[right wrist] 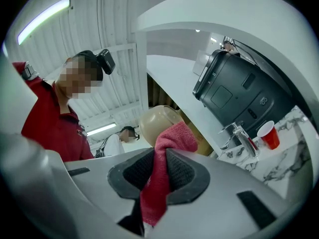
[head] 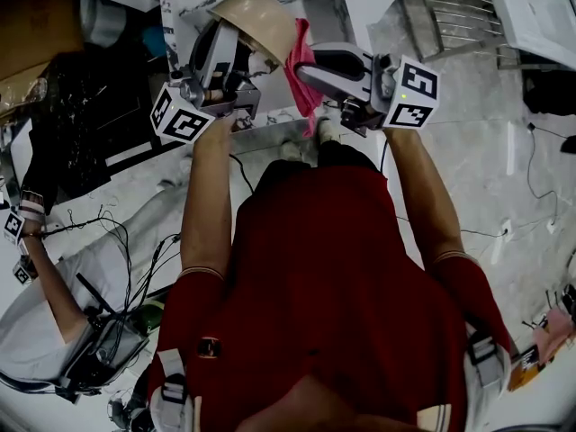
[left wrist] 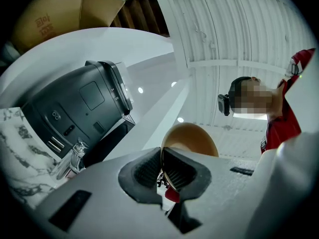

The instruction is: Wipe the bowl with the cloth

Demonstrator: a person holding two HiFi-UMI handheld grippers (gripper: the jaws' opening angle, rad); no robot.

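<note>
Marble-patterned desk point(head: 184, 3) is seen beyond both grippers, with a dark appliance point(right wrist: 239, 93), a faucet point(right wrist: 242, 136) and a red cup point(right wrist: 269, 134) standing on it. Both grippers are raised above this desk by a person in a red shirt point(head: 333, 268).

The bowl point(head: 261, 21) is clamped by its rim in the left gripper point(head: 232, 34), whose jaws are drawn narrow on the thin wall. In the left gripper view the bowl point(left wrist: 192, 139) stands on edge, rising straight past the jaw tips of the left gripper point(left wrist: 162, 166), and its rounded body bulges to the right of the jaws. Its rounded side is turned toward the right gripper.

The cloth point(head: 302, 70), pink, is pinched between the jaws of the right gripper point(head: 310, 75). In the right gripper view its long axis runs along the jaws of the right gripper point(right wrist: 159, 168). One bunched end of the cloth point(right wrist: 169, 141) stands out beyond the tips and the other end trails back between the pads. The bunched end is seen directly in front of the bowl point(right wrist: 154, 121), at its rounded side. Whether the two actually touch cannot be told.
</note>
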